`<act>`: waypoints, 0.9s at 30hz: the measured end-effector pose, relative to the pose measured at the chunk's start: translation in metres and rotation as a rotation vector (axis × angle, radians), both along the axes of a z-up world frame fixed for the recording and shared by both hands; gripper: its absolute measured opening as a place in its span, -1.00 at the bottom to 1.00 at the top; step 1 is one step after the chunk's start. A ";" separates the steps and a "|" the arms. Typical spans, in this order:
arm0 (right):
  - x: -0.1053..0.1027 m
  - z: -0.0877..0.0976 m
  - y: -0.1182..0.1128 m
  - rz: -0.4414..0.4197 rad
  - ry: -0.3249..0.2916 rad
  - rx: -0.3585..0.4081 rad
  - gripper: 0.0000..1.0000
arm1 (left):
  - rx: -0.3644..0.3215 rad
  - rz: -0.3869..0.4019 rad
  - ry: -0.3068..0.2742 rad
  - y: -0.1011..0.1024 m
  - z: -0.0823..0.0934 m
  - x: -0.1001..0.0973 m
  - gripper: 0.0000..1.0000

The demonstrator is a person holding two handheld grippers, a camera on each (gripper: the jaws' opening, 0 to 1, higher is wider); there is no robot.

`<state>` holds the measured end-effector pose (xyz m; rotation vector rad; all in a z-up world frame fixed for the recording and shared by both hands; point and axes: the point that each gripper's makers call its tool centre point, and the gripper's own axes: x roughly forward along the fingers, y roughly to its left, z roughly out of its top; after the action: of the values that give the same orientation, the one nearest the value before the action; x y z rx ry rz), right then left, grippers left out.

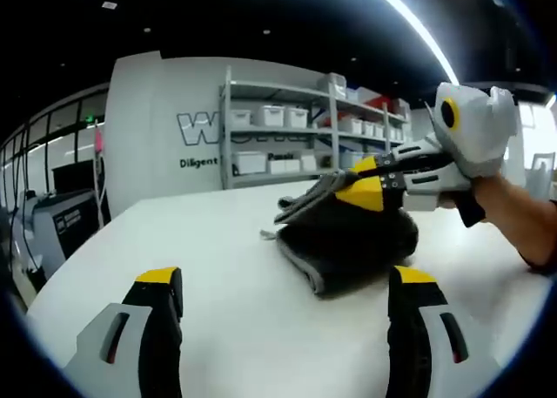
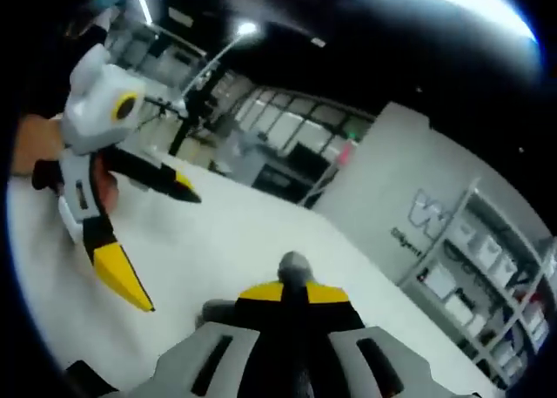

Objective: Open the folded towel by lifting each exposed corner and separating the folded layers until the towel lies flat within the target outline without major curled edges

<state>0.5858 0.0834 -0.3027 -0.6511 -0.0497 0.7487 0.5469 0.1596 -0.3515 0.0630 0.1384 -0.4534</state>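
The towel, dark grey and folded into a thick bundle, is lying on the white desk towards the far right in the left gripper view, where the right hand-held gripper is reaching in from the right and pinching a lifted layer at the towel's top. The right gripper view is showing that grip up close: its yellow-tipped jaws are standing closed together on a small grey fold of cloth, and the left hand-held gripper is hanging at the left with its jaws spread wide, holding nothing. In the left gripper view those same jaws are standing far apart, near the desk's front. On the far wall beside the shelving, large letters beginning "W" and a smaller word "Diligent" are showing.
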 end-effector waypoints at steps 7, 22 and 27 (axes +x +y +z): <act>0.003 0.008 -0.006 -0.020 0.003 0.027 -1.00 | -0.014 -0.012 0.008 -0.001 0.000 -0.001 0.90; 0.008 0.037 -0.040 -0.087 0.034 0.188 -1.00 | -0.092 -0.044 0.085 -0.032 -0.008 0.013 0.81; 0.007 0.039 -0.053 -0.103 0.044 0.218 -0.99 | -0.072 -0.041 0.124 -0.043 -0.011 0.026 0.77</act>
<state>0.5932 0.0303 -0.2640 -0.4262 -0.0564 0.6468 0.5728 0.1168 -0.3626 -0.0329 0.2427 -0.5024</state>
